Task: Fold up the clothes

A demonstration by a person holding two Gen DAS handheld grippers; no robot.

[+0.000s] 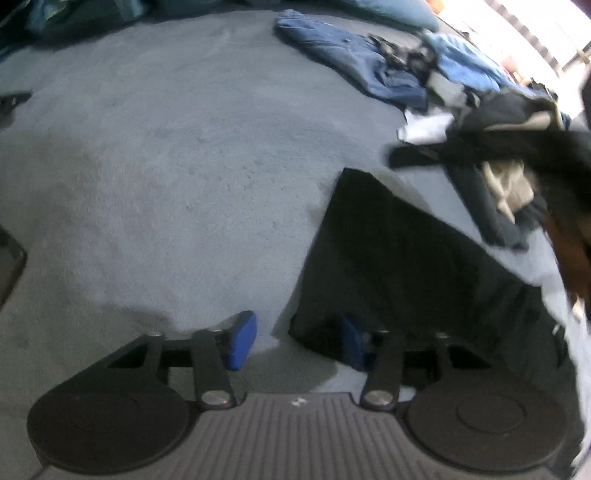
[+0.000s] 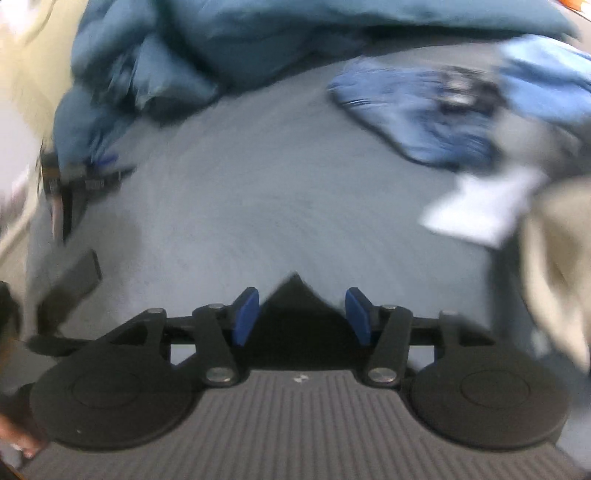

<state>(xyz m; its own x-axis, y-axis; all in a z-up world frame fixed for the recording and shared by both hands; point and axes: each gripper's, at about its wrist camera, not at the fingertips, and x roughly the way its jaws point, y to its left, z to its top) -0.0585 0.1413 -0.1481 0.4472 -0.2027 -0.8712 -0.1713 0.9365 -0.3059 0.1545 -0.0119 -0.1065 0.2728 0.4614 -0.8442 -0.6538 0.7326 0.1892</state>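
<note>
Left wrist view is showing the left claw (image 1: pixel 297 341) gaping over the bed (image 1: pixel 184 147) beside a black garment (image 1: pixel 399 258), soft and limp, best pinched at its corners; the right claw (image 2: pixel 302 317) is standing apart too.

A wide grey-blue bedsheet (image 1: pixel 184 155) fills most of both views, slightly rumpled and soft-looking. At its far edge lies a heaped teal duvet (image 2: pixel 229 40). Strong daylight pours in at the upper right, probably from a window (image 1: pixel 546 33), though glare washes it out. A pale wall (image 2: pixel 26 70) shows at left.
</note>
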